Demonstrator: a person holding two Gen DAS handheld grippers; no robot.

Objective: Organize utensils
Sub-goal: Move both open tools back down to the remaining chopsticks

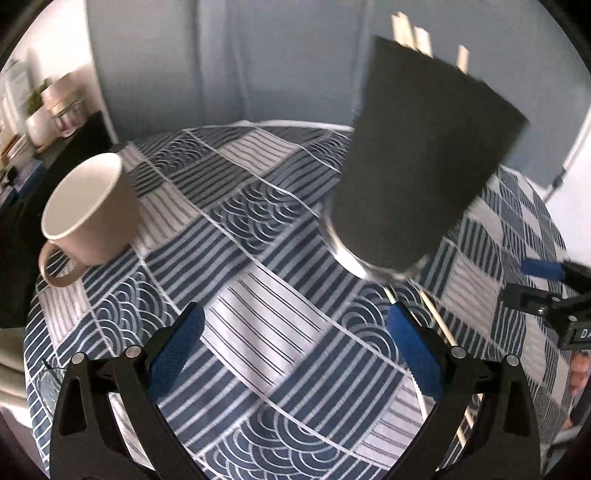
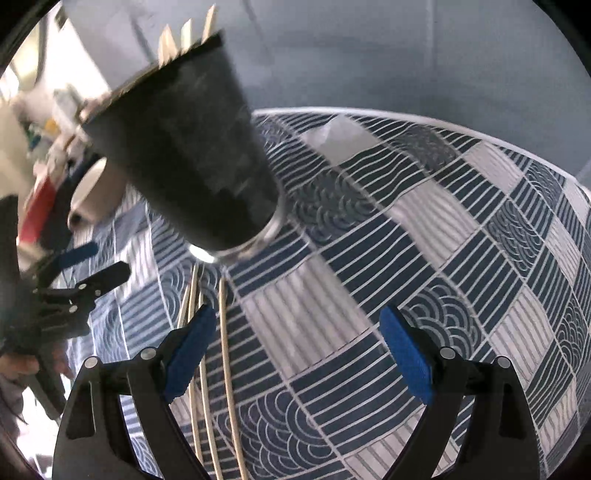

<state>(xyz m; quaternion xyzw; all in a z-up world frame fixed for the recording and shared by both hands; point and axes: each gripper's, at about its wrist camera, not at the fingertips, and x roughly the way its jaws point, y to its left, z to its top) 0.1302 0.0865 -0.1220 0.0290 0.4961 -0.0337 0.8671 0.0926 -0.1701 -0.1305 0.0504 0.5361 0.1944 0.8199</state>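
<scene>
A tall black cup (image 1: 417,166) with a steel base stands on the patterned tablecloth; several wooden chopstick ends (image 1: 413,35) stick out of its top. It also shows in the right wrist view (image 2: 184,147). Loose wooden chopsticks (image 2: 221,369) lie on the cloth just in front of the cup, beside my right gripper's left finger; one chopstick (image 1: 439,325) shows by my left gripper's right finger. My left gripper (image 1: 295,354) is open and empty, left of the cup. My right gripper (image 2: 295,354) is open and empty, right of the chopsticks.
A beige mug (image 1: 88,210) stands on the cloth at the left. The round table (image 2: 443,229) has a blue and white patterned cloth. A shelf with jars and a plant (image 1: 44,110) stands beyond the table's left edge. The other gripper shows at each view's side (image 1: 554,295).
</scene>
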